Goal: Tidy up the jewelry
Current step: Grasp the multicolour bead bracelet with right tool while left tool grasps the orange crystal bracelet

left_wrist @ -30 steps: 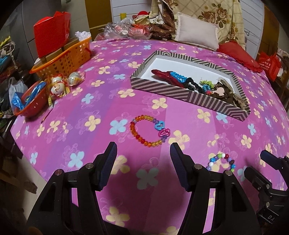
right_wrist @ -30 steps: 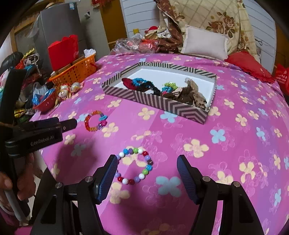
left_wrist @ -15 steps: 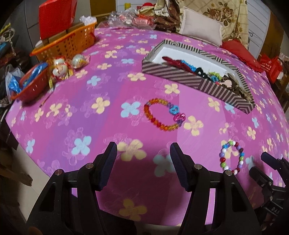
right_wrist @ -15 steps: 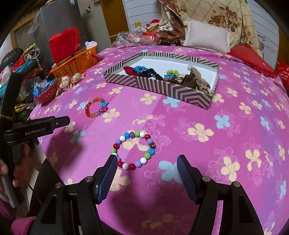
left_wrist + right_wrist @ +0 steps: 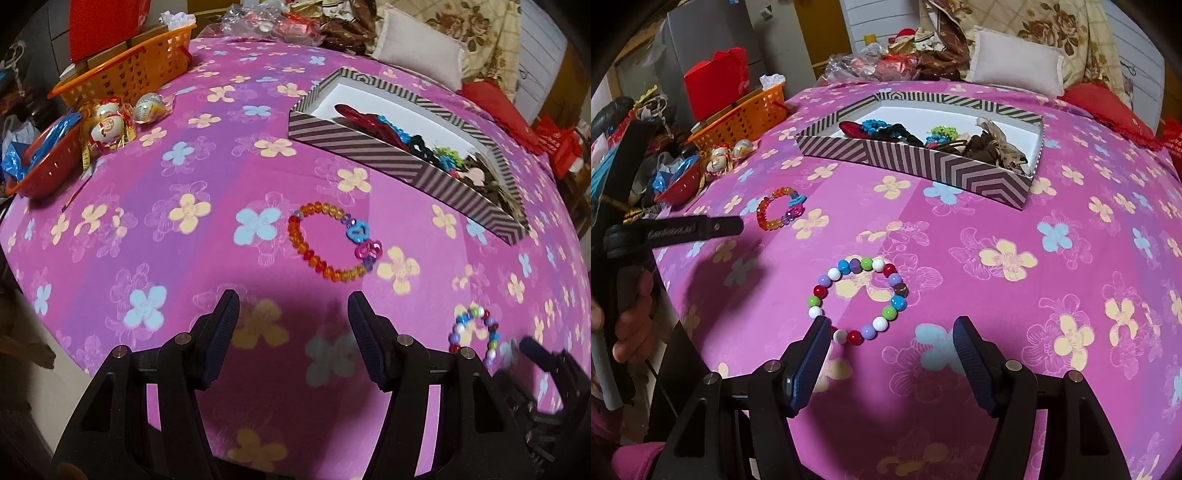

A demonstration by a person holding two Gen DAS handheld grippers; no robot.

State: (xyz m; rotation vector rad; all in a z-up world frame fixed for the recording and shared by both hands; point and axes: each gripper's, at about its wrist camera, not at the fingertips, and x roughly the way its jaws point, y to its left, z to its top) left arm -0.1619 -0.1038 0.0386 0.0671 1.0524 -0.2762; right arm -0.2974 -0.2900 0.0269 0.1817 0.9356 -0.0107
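Left gripper (image 5: 293, 314) jaws spread before orange bracelet (image 5: 330, 242), right gripper (image 5: 888, 339) jaws spread over multicolour bracelet (image 5: 858, 301) near cloth edge

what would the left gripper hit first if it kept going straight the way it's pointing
Probably the bare flowered bedspread just short of the orange bead bracelet. The left gripper is open and empty, and the bracelet lies slightly ahead and right of its line, though depth is unclear.

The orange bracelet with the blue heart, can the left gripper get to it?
Probably yes. The left gripper is open, and the orange bracelet lies alone on bare bedspread just ahead, nothing between.
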